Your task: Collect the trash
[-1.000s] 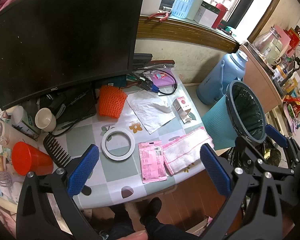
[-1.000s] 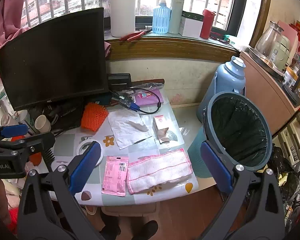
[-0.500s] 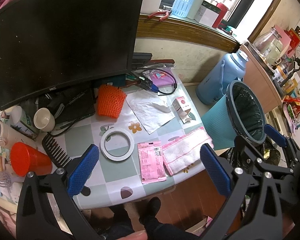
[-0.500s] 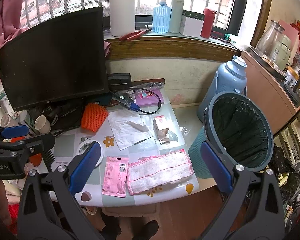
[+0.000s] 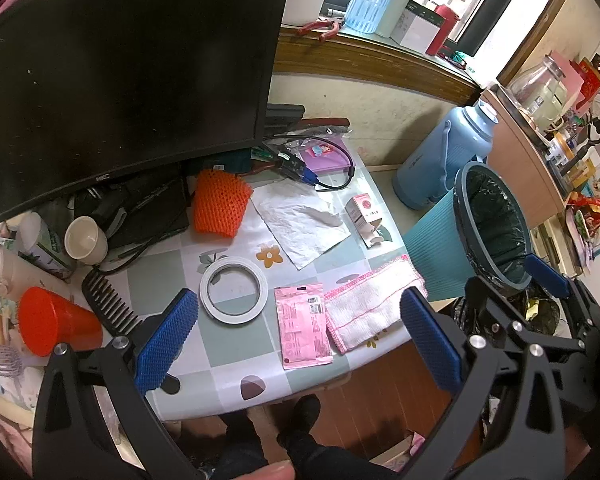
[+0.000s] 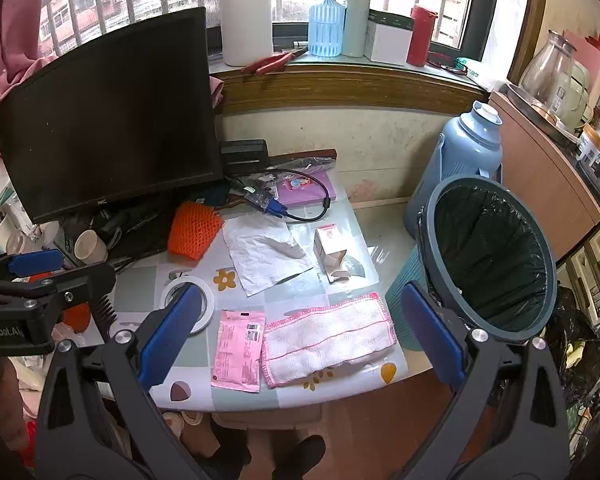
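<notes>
above the tabletop (image 5: 236, 376) edge, the left tool (image 5: 300, 332) and right tool (image 6: 300, 332) both gape wide, holding nothing. at mid-frame lie a pink packet (image 5: 303, 326), crumpled paper (image 5: 304, 222) and a small carton (image 5: 363, 216); the lined bin (image 6: 488, 256) stands at right.

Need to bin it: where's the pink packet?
In both views, the pink packet lies flat near the table's front edge, between the tape ring and the cloth.

Monitor (image 5: 120, 60) top cut off; comb (image 5: 108, 304) partly behind fingers (image 5: 168, 340)
</notes>
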The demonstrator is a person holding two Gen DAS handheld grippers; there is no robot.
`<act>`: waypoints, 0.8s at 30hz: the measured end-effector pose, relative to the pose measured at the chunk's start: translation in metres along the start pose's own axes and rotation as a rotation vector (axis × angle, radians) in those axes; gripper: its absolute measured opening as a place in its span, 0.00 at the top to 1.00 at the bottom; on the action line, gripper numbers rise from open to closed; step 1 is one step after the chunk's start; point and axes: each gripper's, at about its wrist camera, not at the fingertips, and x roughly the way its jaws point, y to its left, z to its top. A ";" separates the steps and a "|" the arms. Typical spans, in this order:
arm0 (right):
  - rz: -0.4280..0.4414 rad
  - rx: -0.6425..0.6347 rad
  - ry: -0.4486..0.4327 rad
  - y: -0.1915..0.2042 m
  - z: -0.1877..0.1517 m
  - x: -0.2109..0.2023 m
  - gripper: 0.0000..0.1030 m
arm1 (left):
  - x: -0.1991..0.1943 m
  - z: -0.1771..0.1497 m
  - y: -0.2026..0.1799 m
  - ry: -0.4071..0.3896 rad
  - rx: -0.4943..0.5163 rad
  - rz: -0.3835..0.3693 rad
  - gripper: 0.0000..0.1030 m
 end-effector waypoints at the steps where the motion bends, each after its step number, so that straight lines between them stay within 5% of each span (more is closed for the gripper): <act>1: 0.001 0.000 0.001 0.000 0.000 0.000 0.04 | 0.000 0.000 0.000 0.000 0.000 0.000 0.05; 24: -0.011 0.028 0.018 -0.001 0.002 0.006 0.04 | 0.009 0.000 0.018 0.011 -0.060 -0.091 0.05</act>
